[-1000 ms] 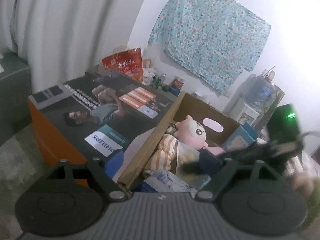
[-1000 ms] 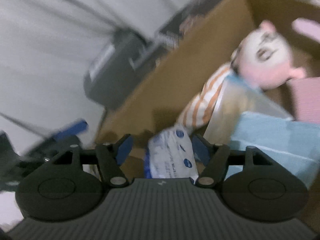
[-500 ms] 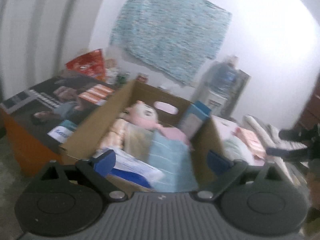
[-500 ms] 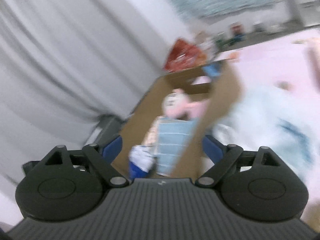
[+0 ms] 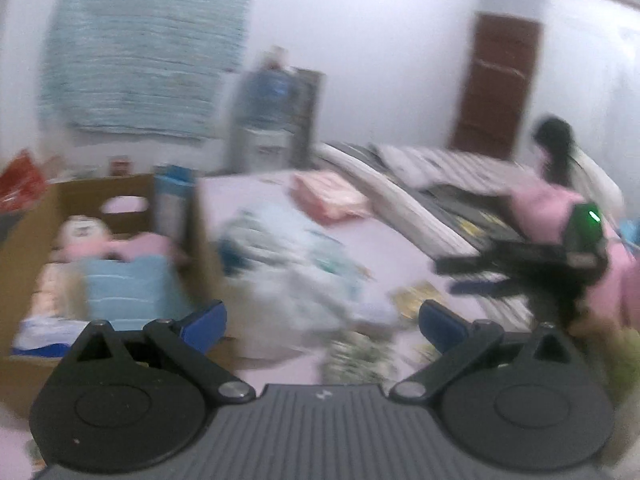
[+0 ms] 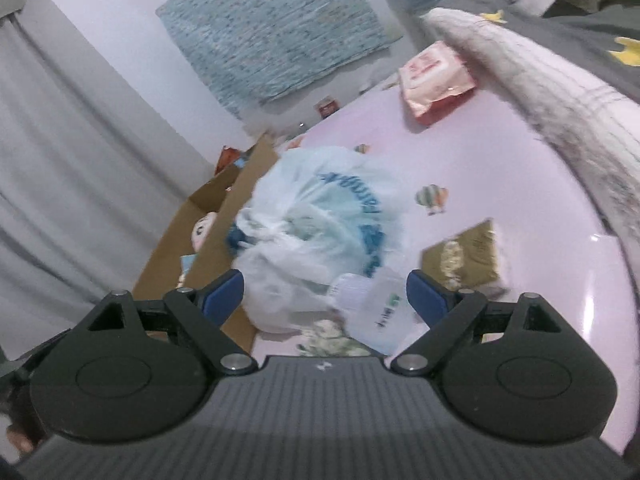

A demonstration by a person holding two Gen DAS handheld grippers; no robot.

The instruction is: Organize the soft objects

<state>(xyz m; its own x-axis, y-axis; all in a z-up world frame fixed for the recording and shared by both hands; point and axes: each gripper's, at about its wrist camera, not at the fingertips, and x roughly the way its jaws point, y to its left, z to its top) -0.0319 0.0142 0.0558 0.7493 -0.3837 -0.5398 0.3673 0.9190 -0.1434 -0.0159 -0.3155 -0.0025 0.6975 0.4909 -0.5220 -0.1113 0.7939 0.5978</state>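
Right wrist view puts your right gripper (image 6: pixel 325 294) low over the pink bedsheet (image 6: pixel 500 168), its jaws spread wide after just opening, with nothing pressed between the blue pads. A white plastic bag (image 6: pixel 320 220) with blue print lies on the sheet just ahead of them, and a small white packet (image 6: pixel 376 312) sits right between the fingertips without being pinched. A gold packet (image 6: pixel 464 258) lies to the right of the bag, and a pink pack (image 6: pixel 436 80) farther up the bed. The cardboard box (image 6: pixel 224 236) stands against the bed's left edge, a doll's face showing inside.

From your left wrist view, your left gripper (image 5: pixel 322 322) is released too, jaws at full spread and holding nothing. Its box (image 5: pixel 24 216) sits to the left with the pink doll (image 5: pixel 86 236) and a folded blue cloth (image 5: pixel 128 292) inside; everything here is blurred.
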